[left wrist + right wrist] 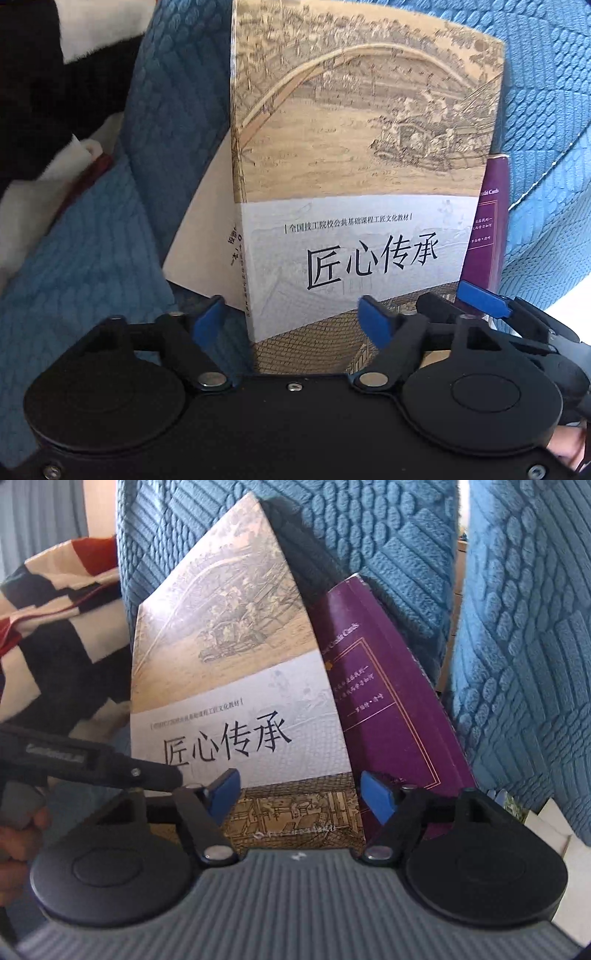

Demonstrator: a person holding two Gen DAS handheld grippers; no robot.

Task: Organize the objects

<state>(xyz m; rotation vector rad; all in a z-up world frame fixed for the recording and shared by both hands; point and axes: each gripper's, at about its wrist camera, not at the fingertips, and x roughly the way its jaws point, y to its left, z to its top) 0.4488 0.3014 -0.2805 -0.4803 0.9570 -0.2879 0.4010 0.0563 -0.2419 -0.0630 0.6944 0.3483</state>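
Two books lean against the blue sofa (546,92), and neither has yet been lifted. At far left in the left wrist view, a striped cloth (40,85) lies bunched on the cushion, with what may be a scrap of paper beside it; blur makes that hard to tell. Next comes the tan book (354,166), standing upright with its spine to the left and its illustrated cover facing the cameras. The left gripper (291,314) straddles the book's lower spine edge, jaws part-spread, and no pad appears to press on the cover. Behind the tan book and to its right, the purple book (388,701) tilts against the backrest, half hidden. The right gripper (299,794) frames the tan book's lower right corner, its blue pads (375,797) apart and seemingly clear of the cover, so nothing is grasped. At far right, another blue cushion (517,664) rises, with pale objects low beside it too small to name. Sorting looks barely begun: both books wait on the seat, and the tan one seems the first target.
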